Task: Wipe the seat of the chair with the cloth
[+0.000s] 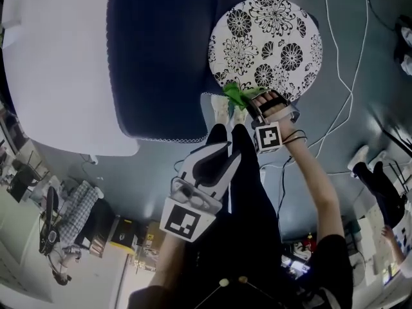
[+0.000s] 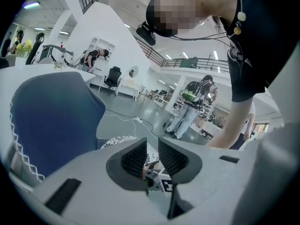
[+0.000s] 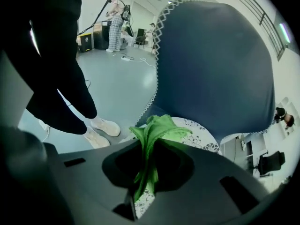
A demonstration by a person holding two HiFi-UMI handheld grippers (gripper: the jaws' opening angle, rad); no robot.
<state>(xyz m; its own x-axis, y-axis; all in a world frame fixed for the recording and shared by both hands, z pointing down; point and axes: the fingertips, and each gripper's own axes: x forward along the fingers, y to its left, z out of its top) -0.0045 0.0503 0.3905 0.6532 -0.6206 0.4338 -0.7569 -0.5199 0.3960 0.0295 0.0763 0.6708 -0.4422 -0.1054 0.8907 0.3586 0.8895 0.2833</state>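
- The left gripper [image 1: 217, 150] is hovering well short of the floral chair seat [image 1: 270, 37], its jaws standing slightly apart with nothing between them.
- The green cloth [image 1: 234, 95] is hanging bunched at the seat's near edge.
- The right gripper [image 1: 257, 100] is pinching that cloth over the same edge.

In the head view the right gripper [image 1: 254, 100] is covering most of the green cloth [image 1: 234, 95], leaving only a crumpled end at the seat's [image 1: 270, 37] near edge, and the dark blue cover [image 1: 161, 56] is overlapping the seat's left edge. The left gripper's [image 2: 152, 152] own body is hiding nearly all of the seat in its view. The cloth's lower part is lying hidden between the right jaws.
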